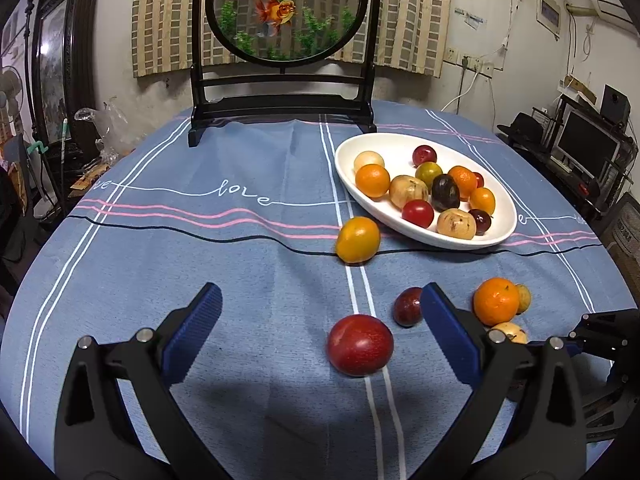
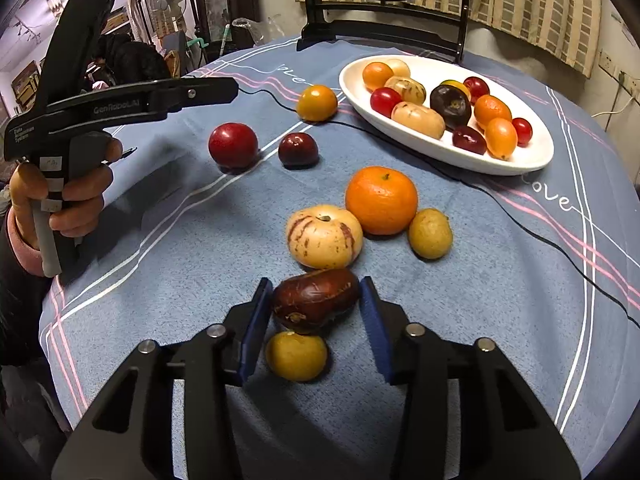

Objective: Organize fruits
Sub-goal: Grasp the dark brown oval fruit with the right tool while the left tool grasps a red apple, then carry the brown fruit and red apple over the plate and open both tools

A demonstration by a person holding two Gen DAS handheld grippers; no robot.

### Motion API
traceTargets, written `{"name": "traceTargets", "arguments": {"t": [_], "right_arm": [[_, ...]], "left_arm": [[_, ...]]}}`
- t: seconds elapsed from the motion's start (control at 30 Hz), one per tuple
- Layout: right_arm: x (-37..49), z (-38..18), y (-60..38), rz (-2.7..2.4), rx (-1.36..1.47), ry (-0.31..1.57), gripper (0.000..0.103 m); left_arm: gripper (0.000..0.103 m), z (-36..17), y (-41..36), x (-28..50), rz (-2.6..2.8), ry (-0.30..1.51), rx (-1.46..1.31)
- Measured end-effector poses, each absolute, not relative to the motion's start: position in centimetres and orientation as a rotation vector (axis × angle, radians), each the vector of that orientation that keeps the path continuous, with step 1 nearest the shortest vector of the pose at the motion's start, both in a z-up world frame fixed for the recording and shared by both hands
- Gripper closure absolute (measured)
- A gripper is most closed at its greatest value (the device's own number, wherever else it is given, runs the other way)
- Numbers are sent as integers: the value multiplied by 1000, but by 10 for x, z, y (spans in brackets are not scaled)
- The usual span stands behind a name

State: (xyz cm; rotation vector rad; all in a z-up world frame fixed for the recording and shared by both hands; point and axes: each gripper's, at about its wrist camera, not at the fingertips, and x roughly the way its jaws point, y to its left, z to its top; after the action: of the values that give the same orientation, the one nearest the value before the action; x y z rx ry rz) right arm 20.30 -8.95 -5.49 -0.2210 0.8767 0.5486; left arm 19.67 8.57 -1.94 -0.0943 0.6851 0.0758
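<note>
Both claws, left [image 1: 320,332] and right [image 2: 316,320], spread; eight loose fruits, perhaps twelve in the dish [image 2: 532,160].

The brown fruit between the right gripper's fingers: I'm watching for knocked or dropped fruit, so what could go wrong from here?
1. The right gripper straddles the brown fruit, which touches the striped melon and a yellow fruit; closing or lifting may nudge either.
2. The elongated fruit is spanned lengthwise, so the grip could slip.
3. The white dish is already crowded, so a dropped fruit might roll off.
</note>
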Motion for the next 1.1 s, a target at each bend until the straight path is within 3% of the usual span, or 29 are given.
{"name": "traceTargets", "arguments": {"t": [0.43,0.5,0.57,0.83,1.1], "right_arm": [[209,-35,-130,554,19,831,61],[212,-33,-138,537,56,827,61],[212,-32,-142,521,75,821,61],[209,-32,-141,503,69,813,61],[208,-31,-142,499,60,807,61]], "left_arm": [[3,-28,87,203,-31,782,-119],[8,-31,77,202,-52,793,-67],[20,-34,66,201,-65,795,-8],[49,-52,58,209,-91,878,26],[52,-56,54,210,-58,870,66]]}}
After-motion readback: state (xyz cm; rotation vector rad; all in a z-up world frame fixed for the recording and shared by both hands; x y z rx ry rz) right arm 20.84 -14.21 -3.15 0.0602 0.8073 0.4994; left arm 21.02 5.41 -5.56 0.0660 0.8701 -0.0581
